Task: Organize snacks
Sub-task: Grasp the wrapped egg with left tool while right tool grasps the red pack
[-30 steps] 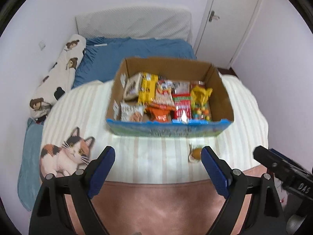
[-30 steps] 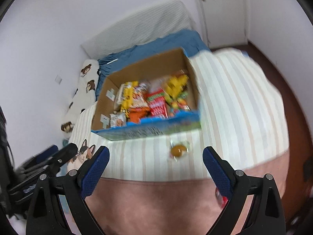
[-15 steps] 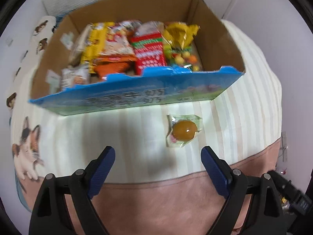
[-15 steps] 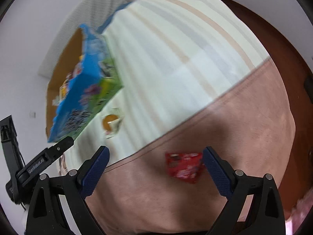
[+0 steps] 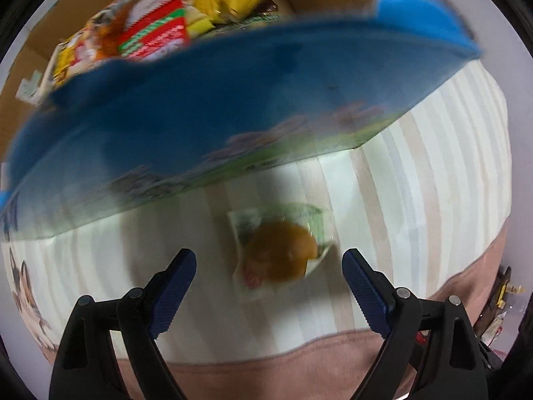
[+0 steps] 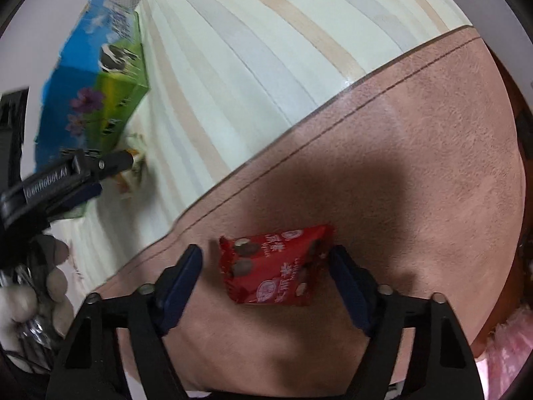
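- Right claw (image 6: 265,266) closing, red foil snack packet (image 6: 274,265) between its pads, long axis across them, unpinched.
- Left claw (image 5: 269,268) wide, empty, straddling clear-wrapped brown bun (image 5: 281,250).

Even, soft indoor light; both fisheye views bend strongly toward dark round rims. Motion blur smears the blue box (image 5: 233,106) and wrapped bun (image 5: 279,250); a broad shadow darkens the pink blanket (image 6: 416,133)
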The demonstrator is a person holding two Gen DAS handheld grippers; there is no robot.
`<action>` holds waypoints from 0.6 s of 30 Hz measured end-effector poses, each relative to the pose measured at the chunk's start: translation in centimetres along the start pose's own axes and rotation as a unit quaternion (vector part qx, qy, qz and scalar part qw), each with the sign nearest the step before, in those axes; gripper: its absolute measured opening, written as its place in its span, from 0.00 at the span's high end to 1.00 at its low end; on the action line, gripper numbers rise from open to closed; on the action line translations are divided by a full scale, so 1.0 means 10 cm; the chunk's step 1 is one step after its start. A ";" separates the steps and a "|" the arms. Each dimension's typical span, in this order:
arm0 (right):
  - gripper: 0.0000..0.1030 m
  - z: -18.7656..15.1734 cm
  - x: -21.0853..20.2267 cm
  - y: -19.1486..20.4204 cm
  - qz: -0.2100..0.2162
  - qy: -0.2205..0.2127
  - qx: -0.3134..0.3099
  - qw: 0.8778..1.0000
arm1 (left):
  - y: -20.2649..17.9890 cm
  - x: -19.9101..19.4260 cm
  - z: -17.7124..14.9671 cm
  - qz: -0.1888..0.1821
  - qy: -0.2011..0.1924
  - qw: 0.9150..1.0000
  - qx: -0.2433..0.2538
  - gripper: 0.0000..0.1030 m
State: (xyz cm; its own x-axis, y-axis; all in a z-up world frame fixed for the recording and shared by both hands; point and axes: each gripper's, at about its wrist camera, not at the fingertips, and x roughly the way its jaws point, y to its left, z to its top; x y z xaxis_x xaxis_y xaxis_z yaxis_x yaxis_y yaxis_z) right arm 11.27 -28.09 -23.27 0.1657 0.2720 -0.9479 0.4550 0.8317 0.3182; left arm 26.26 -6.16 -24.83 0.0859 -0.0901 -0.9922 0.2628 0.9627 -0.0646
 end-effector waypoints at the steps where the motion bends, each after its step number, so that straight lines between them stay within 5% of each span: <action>1: 0.33 0.00 0.01 -0.01 -0.003 -0.005 0.000 1.000 | -0.01 0.03 0.00 0.000 0.000 1.000 0.001 0.24; 2: 0.33 0.00 0.02 -0.01 -0.008 -0.006 -0.004 1.000 | -0.02 0.06 0.00 -0.002 0.001 1.000 0.005 0.41; 3: 0.35 -0.02 0.03 0.02 -0.012 -0.008 -0.010 1.000 | -0.03 0.08 0.00 -0.003 0.001 1.000 0.005 0.44; 11: 0.44 -0.13 0.01 0.09 -0.007 -0.032 -0.032 0.999 | 0.10 0.02 -0.38 -0.006 -0.005 1.000 -0.002 0.46; 18: 0.45 -0.35 0.12 0.42 0.018 -0.003 -0.078 0.997 | 0.48 0.00 -1.07 0.016 0.027 0.999 -0.024 0.46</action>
State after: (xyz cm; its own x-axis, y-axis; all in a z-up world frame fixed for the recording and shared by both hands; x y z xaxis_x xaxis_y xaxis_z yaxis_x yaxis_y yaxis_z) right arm 10.31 -22.56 -23.16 0.1855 0.3000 -0.9357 0.3062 0.8872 0.3452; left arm 17.22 1.15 -26.31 0.0420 -0.0461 -0.9981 0.2133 0.9763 -0.0361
